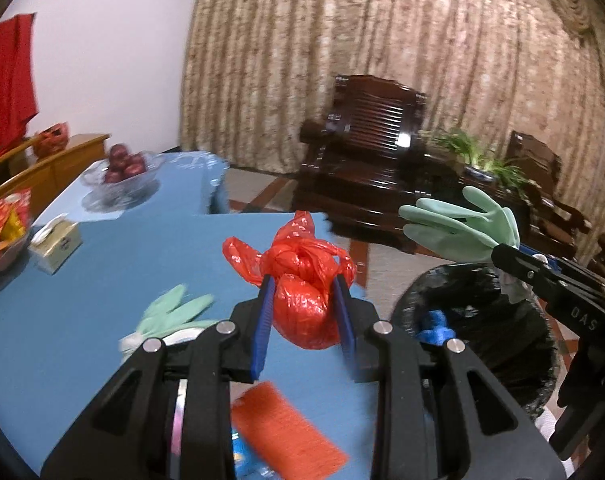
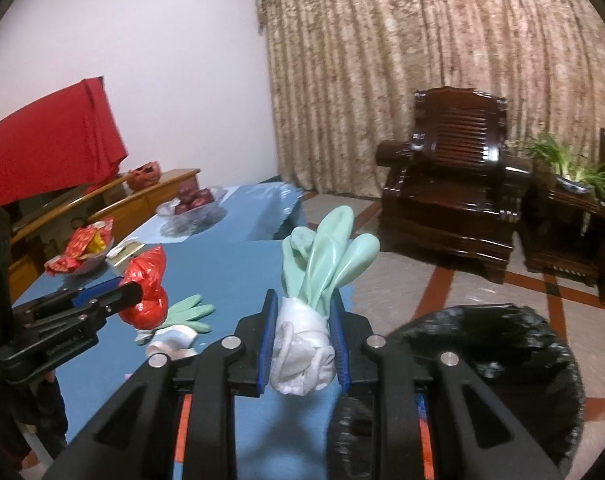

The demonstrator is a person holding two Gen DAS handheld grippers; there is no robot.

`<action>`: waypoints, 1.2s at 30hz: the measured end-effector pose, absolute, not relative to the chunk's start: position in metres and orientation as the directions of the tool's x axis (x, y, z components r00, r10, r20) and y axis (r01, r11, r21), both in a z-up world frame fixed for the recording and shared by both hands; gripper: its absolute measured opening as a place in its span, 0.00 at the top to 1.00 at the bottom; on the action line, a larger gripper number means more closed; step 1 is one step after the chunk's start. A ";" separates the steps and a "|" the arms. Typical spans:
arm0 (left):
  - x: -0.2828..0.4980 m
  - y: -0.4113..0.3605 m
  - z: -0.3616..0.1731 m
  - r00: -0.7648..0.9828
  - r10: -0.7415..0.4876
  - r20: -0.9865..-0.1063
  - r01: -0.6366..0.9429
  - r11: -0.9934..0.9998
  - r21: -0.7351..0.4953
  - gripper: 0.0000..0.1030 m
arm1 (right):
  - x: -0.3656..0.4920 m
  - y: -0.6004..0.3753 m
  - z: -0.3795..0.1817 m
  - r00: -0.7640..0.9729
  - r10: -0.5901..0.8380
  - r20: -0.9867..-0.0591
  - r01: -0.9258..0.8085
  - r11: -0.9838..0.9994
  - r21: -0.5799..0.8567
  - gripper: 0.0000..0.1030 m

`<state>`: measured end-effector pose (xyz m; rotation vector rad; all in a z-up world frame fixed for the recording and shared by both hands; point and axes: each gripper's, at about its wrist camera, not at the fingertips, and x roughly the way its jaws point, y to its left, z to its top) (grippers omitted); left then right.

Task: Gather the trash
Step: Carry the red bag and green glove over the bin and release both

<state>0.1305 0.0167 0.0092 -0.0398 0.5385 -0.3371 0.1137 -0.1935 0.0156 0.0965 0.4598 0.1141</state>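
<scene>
My left gripper [image 1: 304,286] is shut on a knotted red plastic bag [image 1: 302,292] and holds it above the blue table [image 1: 102,280]; the bag also shows in the right wrist view [image 2: 148,292]. My right gripper [image 2: 304,300] is shut on the white cuff of a green rubber glove [image 2: 326,260], held over the table's right edge. In the left wrist view that glove [image 1: 462,232] hangs above the black-lined trash bin [image 1: 482,332]. The bin [image 2: 482,368] is at lower right of the right wrist view. A second green glove [image 1: 170,316] lies on the table.
An orange-red flat packet [image 1: 286,428] lies on the table near me. A tissue box [image 1: 56,246], a snack bowl [image 1: 2,236] and a glass bowl of red fruit [image 1: 122,172] stand at the far left. A dark wooden armchair [image 2: 454,176] and a plant [image 2: 574,168] are beyond.
</scene>
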 end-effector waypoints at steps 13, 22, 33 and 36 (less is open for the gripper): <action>0.140 -0.100 0.004 0.722 -0.504 -0.473 0.506 0.852 -0.136 0.72 | 0.087 -0.281 0.019 0.896 -0.052 -0.440 0.094 0.993 0.075 0.76; 0.151 -0.166 -0.006 0.650 -0.593 -0.475 0.601 0.784 -0.156 0.72 | 0.087 -0.327 0.007 0.877 -0.119 -0.465 0.173 0.982 0.075 0.76; 0.167 -0.214 -0.027 0.561 -0.649 -0.513 0.661 0.725 -0.194 0.49 | 0.092 -0.364 -0.013 0.851 -0.169 -0.497 0.220 0.975 0.045 0.66; 0.168 -0.209 -0.027 0.567 -0.647 -0.509 0.665 0.725 -0.180 0.36 | 0.086 -0.368 -0.013 0.857 -0.188 -0.479 0.237 0.971 0.043 0.44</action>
